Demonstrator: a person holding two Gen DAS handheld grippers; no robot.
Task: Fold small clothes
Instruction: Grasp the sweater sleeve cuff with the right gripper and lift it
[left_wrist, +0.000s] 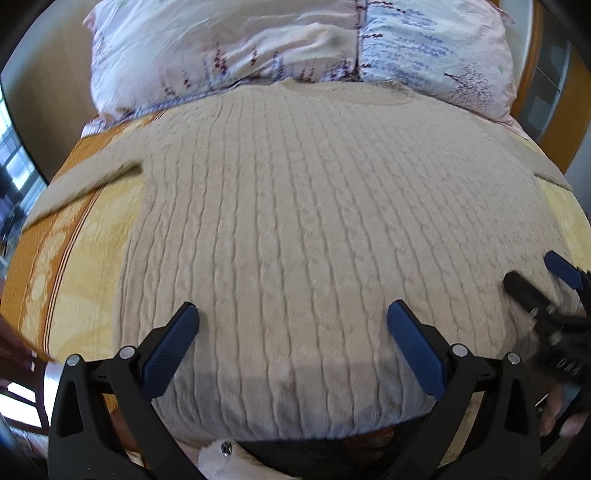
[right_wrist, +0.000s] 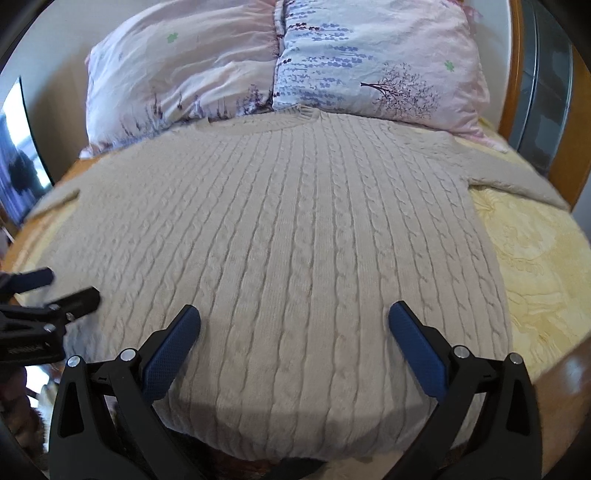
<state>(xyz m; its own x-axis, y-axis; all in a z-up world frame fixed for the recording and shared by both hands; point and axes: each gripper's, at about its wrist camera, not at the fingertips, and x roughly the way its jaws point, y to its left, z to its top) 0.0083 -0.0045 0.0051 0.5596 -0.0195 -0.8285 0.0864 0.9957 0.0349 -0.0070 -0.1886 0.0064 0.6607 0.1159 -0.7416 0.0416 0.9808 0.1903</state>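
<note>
Nearest the left wrist camera, the left gripper (left_wrist: 291, 317) hangs over the hem end of the sweater (left_wrist: 314, 206) with its jaws spread wide and nothing between them; its blue pads (left_wrist: 173, 350) sit above the knit, and whether they touch it cannot be told. The right wrist view shows the right gripper (right_wrist: 293, 317) in the same pose — jaws spread, empty, over the hem of the sweater (right_wrist: 288, 229) a little further toward the right side. Each gripper shows in the other's view: the right gripper (left_wrist: 543, 280) at the right edge of the left view, jaws apart, above the sweater's lower right part, and the left gripper (right_wrist: 55, 288) at the left edge of the right view, jaws apart, near the sweater's left side. The beige cable-knit sweater lies flat and unfolded on the bed, hem toward the cameras, neck at the far end. Its left sleeve (left_wrist: 81, 184) runs out to the left across the bedspread (left_wrist: 85, 258), and its right sleeve (right_wrist: 517, 177) runs out to the right over the bedspread (right_wrist: 535, 266) — yellow and orange, patterned. Beyond the collar (right_wrist: 306, 110), a pink and blue floral pillow (right_wrist: 332, 59) rests at the head of the bed, touching the neck edge; the same pillow (left_wrist: 295, 40) fills the far end of the left view.
</note>
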